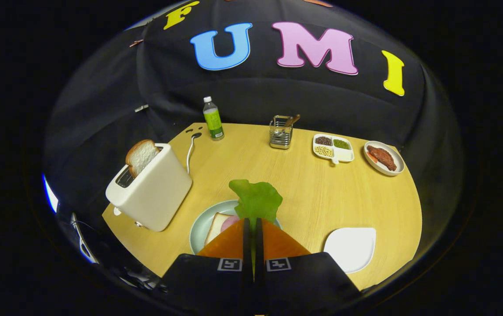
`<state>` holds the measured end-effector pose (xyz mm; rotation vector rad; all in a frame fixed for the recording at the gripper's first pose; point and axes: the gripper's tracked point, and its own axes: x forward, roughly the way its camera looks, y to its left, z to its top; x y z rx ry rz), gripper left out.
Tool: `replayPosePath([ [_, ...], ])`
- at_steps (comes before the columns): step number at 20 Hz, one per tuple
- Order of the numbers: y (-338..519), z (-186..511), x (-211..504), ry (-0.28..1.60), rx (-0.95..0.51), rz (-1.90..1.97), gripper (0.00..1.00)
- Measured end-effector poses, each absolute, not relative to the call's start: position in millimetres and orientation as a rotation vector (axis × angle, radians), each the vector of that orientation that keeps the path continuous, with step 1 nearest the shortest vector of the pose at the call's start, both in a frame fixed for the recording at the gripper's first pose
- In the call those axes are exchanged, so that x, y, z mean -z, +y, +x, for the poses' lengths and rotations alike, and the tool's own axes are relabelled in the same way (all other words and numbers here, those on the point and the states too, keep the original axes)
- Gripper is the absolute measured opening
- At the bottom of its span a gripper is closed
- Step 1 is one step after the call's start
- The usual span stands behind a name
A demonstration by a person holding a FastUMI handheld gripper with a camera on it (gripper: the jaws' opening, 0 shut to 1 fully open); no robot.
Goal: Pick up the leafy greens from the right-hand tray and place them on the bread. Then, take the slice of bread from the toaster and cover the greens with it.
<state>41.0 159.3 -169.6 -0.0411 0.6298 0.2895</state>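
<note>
Greens held over the plate.
We find the gripper pinching the lettuce leaf, flat, ruffled, bright green, both fingers closed on its stem end, above the plate holding bread. Another slice stands in the toaster.

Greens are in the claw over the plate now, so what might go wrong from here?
The claw pinches the greens only at their lower edge, so the leaf may flop or land off the bread on the plate. Later, the toaster stands close beside the plate; reaching for its slice risks bumping it.
</note>
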Motion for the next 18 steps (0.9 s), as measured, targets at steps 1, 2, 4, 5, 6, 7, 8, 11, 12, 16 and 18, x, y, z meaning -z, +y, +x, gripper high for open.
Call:
replayPosePath([
  [1, 167, 41, 174, 0.638, -0.3, -0.041, 0.06],
  [2, 175, 42, 179, 0.646, -0.311, -0.043, 0.05],
  [4, 188, 47, 191, 0.663, -0.332, -0.062, 0.05],
  [5, 193, 48, 196, 0.67, -0.339, -0.074, 0.05],
  [6, 197, 50, 201, 0.678, -0.344, -0.086, 0.05],
  [7, 202, 52, 206, 0.683, -0.347, -0.1, 0.05],
  [8, 204, 55, 210, 0.684, -0.348, -0.113, 0.05],
  [11, 211, 61, 223, 0.7, -0.35, -0.147, 0.06],
  [12, 212, 63, 228, 0.706, -0.348, -0.158, 0.06],
  [16, 216, 64, 235, 0.711, -0.337, -0.189, 0.2],
  [18, 217, 65, 238, 0.711, -0.333, -0.198, 0.21],
])
